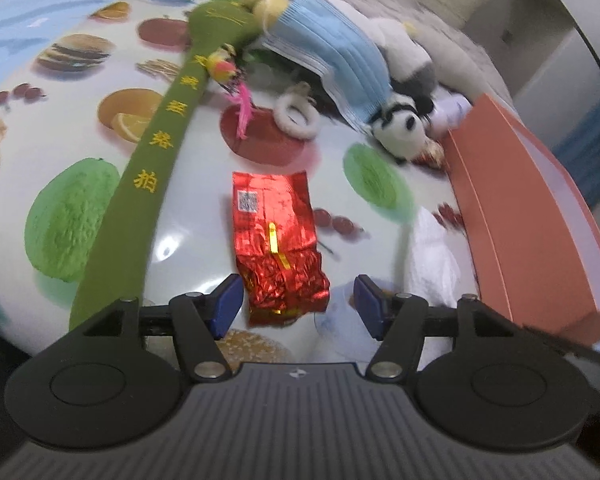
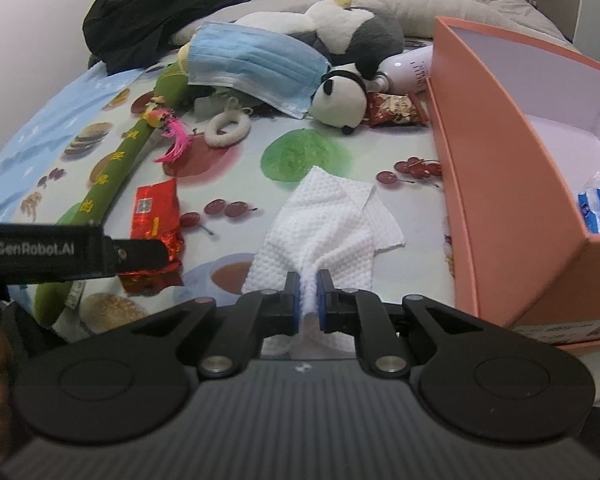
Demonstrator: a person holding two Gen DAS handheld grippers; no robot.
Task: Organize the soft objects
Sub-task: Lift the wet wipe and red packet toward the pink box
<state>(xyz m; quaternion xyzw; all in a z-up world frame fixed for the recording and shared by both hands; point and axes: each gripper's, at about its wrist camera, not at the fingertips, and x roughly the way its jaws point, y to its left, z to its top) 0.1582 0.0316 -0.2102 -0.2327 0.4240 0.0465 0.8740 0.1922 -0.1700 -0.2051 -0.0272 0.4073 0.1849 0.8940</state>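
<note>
Between the right gripper's [image 2: 308, 292] clenched blue pads, a white textured cloth [image 2: 324, 220] is pinched, its rest spread on the food-print tablecloth [image 2: 332, 136] just beside the orange box [image 2: 500, 184]. Left gripper [image 1: 296, 300] hangs released over a red foil packet [image 1: 278, 240] lying flat beside a green plush stick [image 1: 140, 184].

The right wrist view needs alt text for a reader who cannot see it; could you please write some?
The right gripper is shut on a bunched edge of a white textured cloth lying on a fruit-printed table cover. An open orange box stands to its right. Beyond lie a red foil packet, a blue face mask and a panda plush.
</note>
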